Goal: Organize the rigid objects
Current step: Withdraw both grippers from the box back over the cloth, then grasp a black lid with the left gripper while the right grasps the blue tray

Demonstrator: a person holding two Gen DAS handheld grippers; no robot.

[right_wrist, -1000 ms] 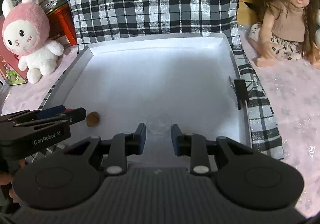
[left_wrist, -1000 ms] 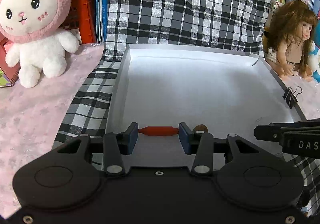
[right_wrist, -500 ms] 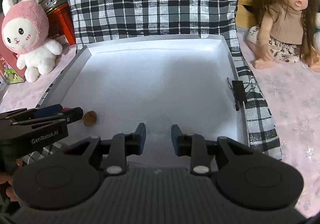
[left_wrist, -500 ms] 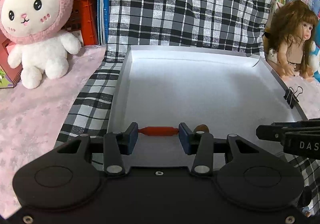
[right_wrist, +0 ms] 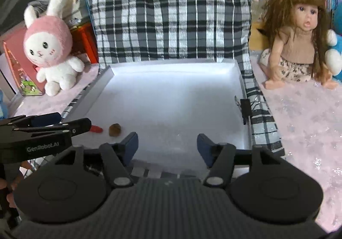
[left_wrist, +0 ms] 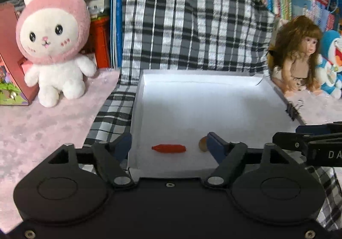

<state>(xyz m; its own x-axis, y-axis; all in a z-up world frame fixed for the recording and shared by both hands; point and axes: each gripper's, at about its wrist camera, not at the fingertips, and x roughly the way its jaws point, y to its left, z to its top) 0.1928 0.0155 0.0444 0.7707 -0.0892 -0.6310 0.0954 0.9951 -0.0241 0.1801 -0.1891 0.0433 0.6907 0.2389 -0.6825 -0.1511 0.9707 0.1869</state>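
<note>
A small red capsule-shaped object (left_wrist: 168, 148) lies on the floor of the white tray (left_wrist: 192, 81) near its front left corner. A small brown nut-like object (left_wrist: 202, 144) lies just right of it, partly behind my left gripper's right finger. My left gripper (left_wrist: 167, 147) is open and empty, its fingers wide apart on either side of the red object. In the right wrist view the red object (right_wrist: 97, 129) and the brown object (right_wrist: 114, 129) lie left of my right gripper (right_wrist: 167, 145), which is open and empty over the tray's (right_wrist: 171, 66) front edge.
The tray sits on a black-and-white plaid cloth (left_wrist: 188, 25). A black binder clip (right_wrist: 245, 107) grips the tray's right rim. A pink-and-white plush rabbit (left_wrist: 53, 46) sits at the left, a long-haired doll (right_wrist: 299, 46) at the right. Books line the back.
Both grippers have opened wide and pulled back and up. The left one has let go of the red object, which now lies on the tray floor. The clear object once between the right fingers is no longer seen.
</note>
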